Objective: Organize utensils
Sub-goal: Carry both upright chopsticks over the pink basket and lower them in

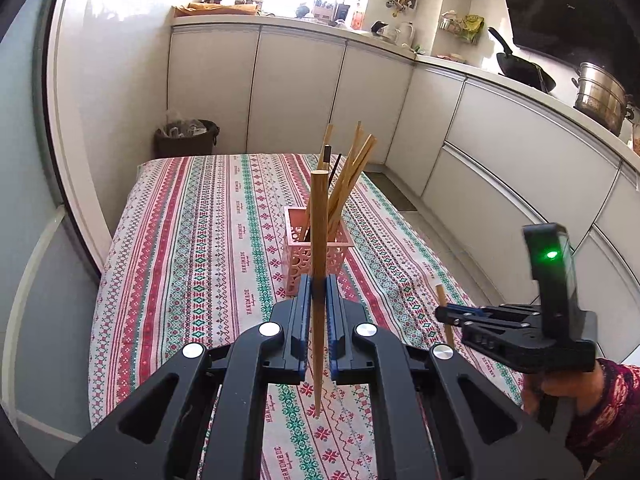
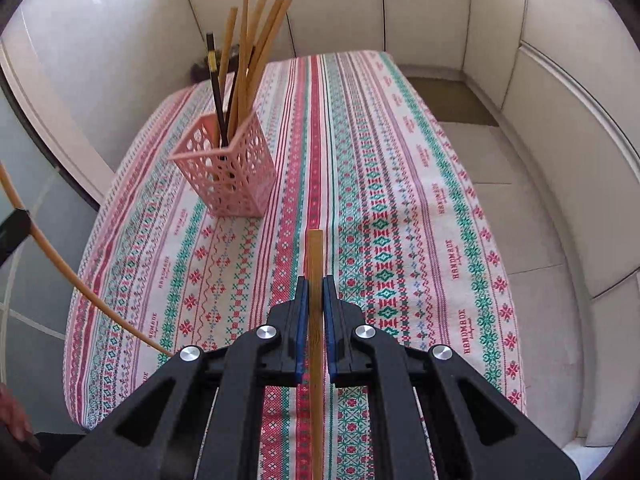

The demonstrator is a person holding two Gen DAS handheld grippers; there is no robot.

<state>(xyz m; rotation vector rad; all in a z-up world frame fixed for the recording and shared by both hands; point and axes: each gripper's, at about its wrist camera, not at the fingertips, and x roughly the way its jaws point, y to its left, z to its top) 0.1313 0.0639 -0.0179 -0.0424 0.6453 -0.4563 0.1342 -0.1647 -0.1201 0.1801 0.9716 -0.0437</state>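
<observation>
**A chopstick in each tool above the patterned cloth**

Around me is a narrow kitchen: pale cabinet fronts point(image 1: 296, 92) run along the far wall and curve down the right side, bright light pours in above the far worktop, and the floor point(image 2: 532, 208) beside me is light tile. On the right worktop sit a dark wok point(image 1: 524, 68) and a steel pot point(image 1: 600, 96); a lined bin point(image 1: 187, 138) stands in the far left corner.

My counter point(image 1: 192, 240) is covered with a cloth striped in red, green and white cross-stitch patterns, and it fills most of both views.

On the cloth, towards the middle, stands a pink lattice holder point(image 2: 228, 176), upright, with a bunch of wooden chopsticks point(image 2: 256, 52) and a dark one point(image 2: 216, 80) leaning out of its top.

My left tool point(image 1: 319, 284) is clamped on a round wooden chopstick point(image 1: 319, 240), which stands nearly upright between the blue pads, directly in front of the holder in that view, its tip above the cloth.

My right tool point(image 2: 315, 284) is closed on a flatter wooden chopstick point(image 2: 315, 256), lying along the line of the fingers above the cloth, well apart from the holder. My sleeve point(image 1: 612, 404) shows behind it in the left view.
</observation>
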